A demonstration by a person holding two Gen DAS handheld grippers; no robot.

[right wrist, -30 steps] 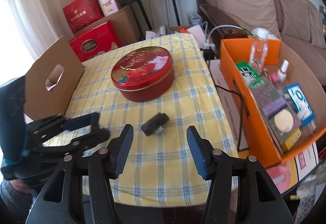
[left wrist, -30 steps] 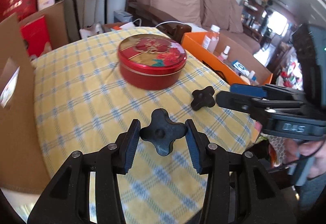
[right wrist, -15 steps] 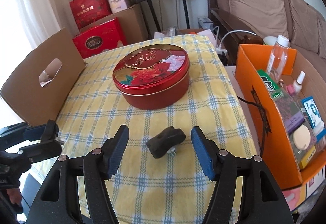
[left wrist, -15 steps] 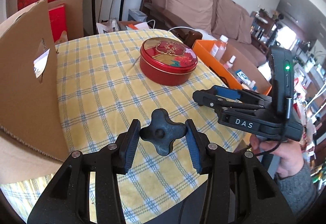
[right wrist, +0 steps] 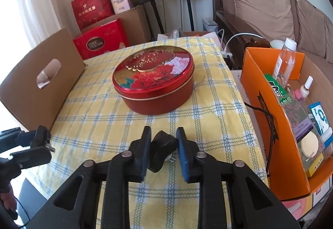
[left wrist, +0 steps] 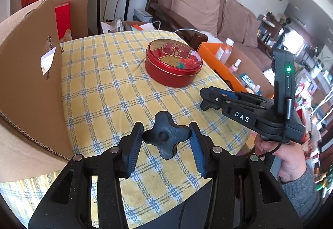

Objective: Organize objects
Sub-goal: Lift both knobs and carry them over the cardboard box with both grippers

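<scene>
Wore a grey knit sleeve — gripped black two-finger grippers with blue ribbed pads, silver screws, a white "DAS" label.

- left gripper is clamping a black star knob above the checkered surface
- right gripper is pinching another knob near the red tin

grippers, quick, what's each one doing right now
Left tool: closed on a black star knob, held above the checked tablecloth.
Right tool: has just been closing; pads now grip a second black knob.
</scene>
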